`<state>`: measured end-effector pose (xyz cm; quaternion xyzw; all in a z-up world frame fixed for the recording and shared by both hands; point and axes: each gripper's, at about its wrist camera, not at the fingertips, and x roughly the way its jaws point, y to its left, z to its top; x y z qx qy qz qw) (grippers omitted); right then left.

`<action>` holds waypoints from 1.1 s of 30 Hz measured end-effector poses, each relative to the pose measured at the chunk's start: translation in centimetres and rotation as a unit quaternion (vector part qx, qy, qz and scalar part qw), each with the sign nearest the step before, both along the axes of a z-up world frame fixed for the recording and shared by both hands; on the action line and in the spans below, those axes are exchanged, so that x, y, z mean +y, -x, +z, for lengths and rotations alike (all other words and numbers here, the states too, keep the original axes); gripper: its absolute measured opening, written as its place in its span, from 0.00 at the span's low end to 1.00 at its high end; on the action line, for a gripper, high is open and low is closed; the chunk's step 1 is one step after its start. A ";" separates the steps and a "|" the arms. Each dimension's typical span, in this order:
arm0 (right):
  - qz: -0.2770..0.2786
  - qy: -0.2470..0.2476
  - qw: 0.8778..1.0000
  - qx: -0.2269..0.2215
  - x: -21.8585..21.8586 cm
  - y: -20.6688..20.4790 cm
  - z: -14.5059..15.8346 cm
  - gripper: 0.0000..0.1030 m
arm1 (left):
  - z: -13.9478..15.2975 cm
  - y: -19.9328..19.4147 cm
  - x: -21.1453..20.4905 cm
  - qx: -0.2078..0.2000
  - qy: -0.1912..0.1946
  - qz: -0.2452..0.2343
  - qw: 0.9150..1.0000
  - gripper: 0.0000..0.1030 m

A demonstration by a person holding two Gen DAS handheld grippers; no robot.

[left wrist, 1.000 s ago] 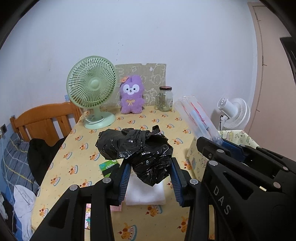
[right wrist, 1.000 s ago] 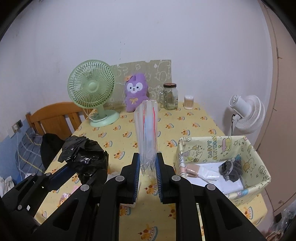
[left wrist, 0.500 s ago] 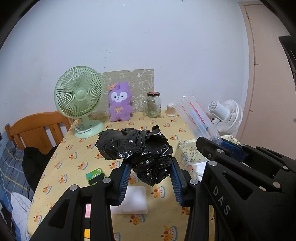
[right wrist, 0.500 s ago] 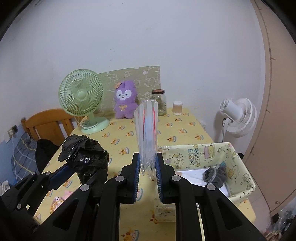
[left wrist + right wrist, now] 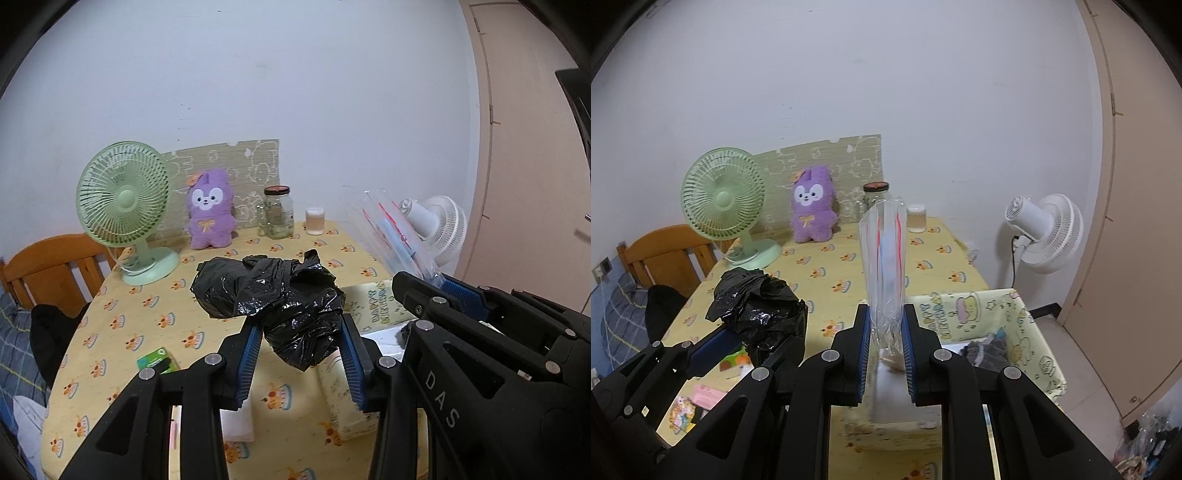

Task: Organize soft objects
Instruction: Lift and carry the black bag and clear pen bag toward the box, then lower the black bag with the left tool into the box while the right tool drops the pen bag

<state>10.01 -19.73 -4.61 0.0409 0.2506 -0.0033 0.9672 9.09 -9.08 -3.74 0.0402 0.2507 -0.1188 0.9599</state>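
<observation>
Two soft items are held above the table point(image 5: 827, 280), black bag point(image 5: 280, 310) clenched by left gripper point(image 5: 299, 360), clear bag point(image 5: 884, 266) by right gripper point(image 5: 885, 354); slippery plastic could be dropped short of the fabric bin point(image 5: 1030, 332).

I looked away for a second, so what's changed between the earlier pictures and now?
Both grippers swung right, toward the fabric box, which now sits closer under them. Nothing was taken or released: the left gripper stays shut on the black bag, the right gripper on the clear bag. Table items haven't moved.
</observation>
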 end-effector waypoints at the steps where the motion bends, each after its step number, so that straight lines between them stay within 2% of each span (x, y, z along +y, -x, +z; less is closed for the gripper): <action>1: -0.002 0.000 1.000 0.000 -0.3 -0.1 -0.1 0.19 | -0.1 -0.1 -0.3 0.000 0.000 -0.003 1.000 0.41; 18: -0.039 -0.010 0.999 0.011 -5.1 -0.8 -1.5 0.19 | -1.2 -1.6 -5.1 0.016 -0.006 -0.050 0.999 0.41; 33: -0.070 -0.018 0.996 0.044 -8.3 -2.2 -4.1 0.19 | -3.8 -3.3 -8.4 0.061 -0.008 -0.099 0.993 0.44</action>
